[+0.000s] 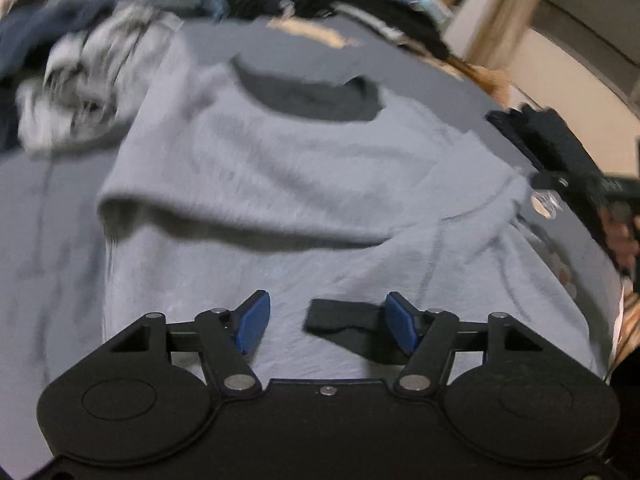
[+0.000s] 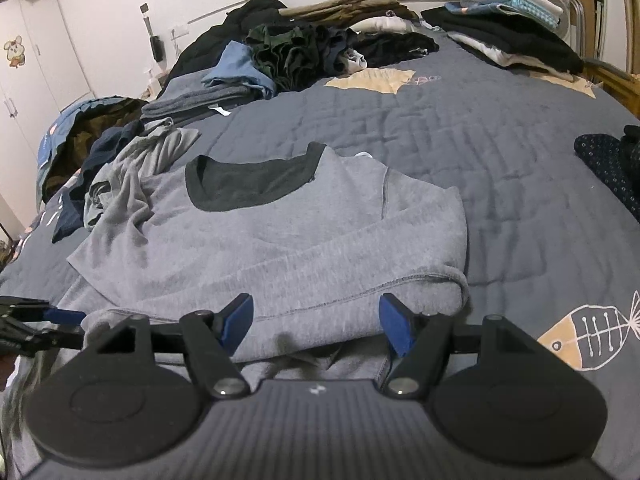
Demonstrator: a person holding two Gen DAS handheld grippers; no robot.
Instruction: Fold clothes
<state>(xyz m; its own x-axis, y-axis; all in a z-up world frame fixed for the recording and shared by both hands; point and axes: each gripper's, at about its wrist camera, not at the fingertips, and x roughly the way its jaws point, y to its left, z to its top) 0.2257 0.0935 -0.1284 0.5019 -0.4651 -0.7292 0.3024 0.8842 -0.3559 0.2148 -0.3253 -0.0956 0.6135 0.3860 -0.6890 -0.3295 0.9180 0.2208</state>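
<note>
On the far left of the bed lies a rumpled heap of grey and navy clothes (image 2: 120, 172), touching the left shoulder of the grey long-sleeved top (image 2: 280, 232) that is the garment in hand. The top is spread on the blue-grey quilted bedspread (image 2: 500, 168) with its dark collar (image 2: 248, 184) away from the person and its hem end nearest the two grippers, so its long axis runs from the grippers toward the headboard.

In the left wrist view the left gripper (image 1: 326, 322) hangs over the lower part of the top, blue pads spread with nothing pinched. A dark cuff (image 1: 340, 316) lies just inside the right-hand pad, whether touching it I cannot tell. The left sleeve is already laid across the chest as a thick fold (image 1: 240, 216), which suggests that side is done.

In the right wrist view the right gripper (image 2: 316, 326) sits low at the near edge, pads spread to either side of the folded right sleeve's stitched edge (image 2: 360, 292) without pressing it. A pad of the left gripper shows at that view's left margin, beside the top's near left corner.

My reading is that both sides are folded in and the lengthwise fold is next: each hand is nearest its own hem corner, and the cloth must travel away, toward the collar.

Further right, a fish print (image 2: 592, 336) marks the bedspread, and folded stacks (image 2: 512, 40) stand far off by the headboard.
</note>
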